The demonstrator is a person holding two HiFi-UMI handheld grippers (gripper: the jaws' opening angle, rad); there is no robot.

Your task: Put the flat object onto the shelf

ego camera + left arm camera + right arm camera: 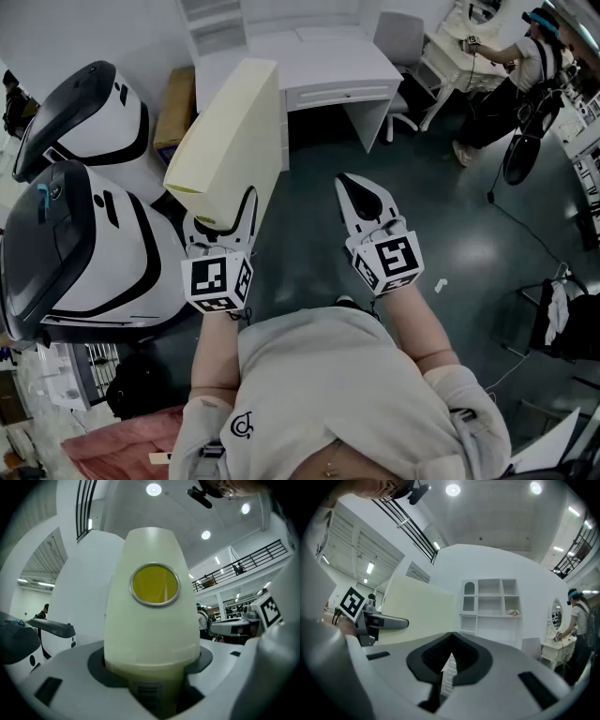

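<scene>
Smooth matt flat object (230,131); glossy floor (450,244)

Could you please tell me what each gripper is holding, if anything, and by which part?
The left gripper clamps the pale panel by its near end. The right gripper is shut and holds nothing.

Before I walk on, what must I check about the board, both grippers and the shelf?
1. Left gripper shut on board: ok.
2. Right gripper shut, empty: ok.
3. Shelf in sight: ok.
4. Shelf within reach: not ok, it stands far off.
5. Free compartments: ok, several look empty.
6. Board fits a compartment: cannot tell.
</scene>
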